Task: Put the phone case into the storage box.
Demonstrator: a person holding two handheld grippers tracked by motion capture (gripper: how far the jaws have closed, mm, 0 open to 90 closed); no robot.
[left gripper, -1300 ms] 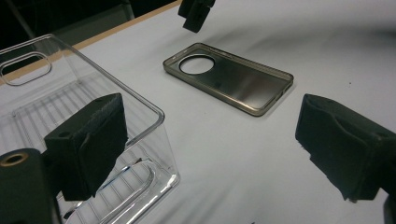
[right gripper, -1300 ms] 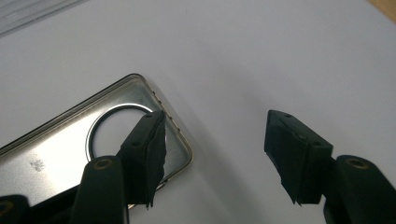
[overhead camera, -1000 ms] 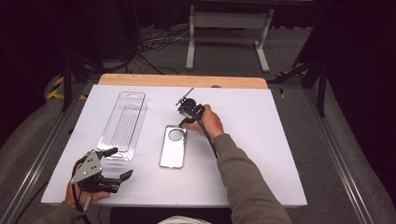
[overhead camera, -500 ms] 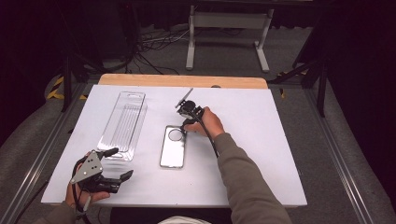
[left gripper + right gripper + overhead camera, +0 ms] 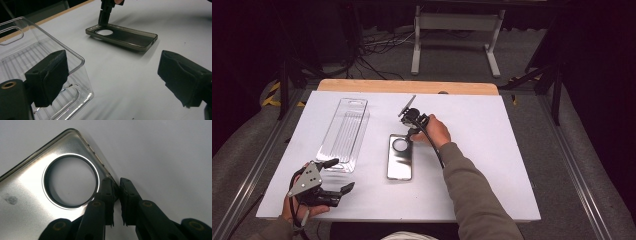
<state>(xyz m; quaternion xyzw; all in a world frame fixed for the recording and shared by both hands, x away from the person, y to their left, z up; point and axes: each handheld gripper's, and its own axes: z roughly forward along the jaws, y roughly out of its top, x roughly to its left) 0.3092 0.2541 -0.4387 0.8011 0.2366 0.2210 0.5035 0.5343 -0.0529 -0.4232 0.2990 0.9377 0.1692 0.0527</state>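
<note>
While my right claw pinches the rim of the phone case beside its round camera hole, I read the step in hand as the grasp itself: the case is caught but not yet lifted. In the right claw's own view the two jaws stand nearly together, one inside the wall and one outside, with the thin edge between them. The case lies flat on the white surface, near the middle, its hole end toward the far side, and in the left claw's view it looks level, no corner raised.

My left claw rests low at the near left corner, jaws wide apart and grasping nothing. Just beyond it sits the clear tray, long and ribbed, lying beside the case but apart from it; one jaw hangs over the tray's near corner in the left claw's view.

Next, I judge, comes a lift. The hold is on a narrow, flexible wall at one corner, so the case will likely droop or twist as it rises. I would raise it slowly, keep the clamp firm, and watch for the rim sliding out between the pads. If it is bound for the tray, the move is leftward and needs the case kept level enough to clear the tray's wall.
</note>
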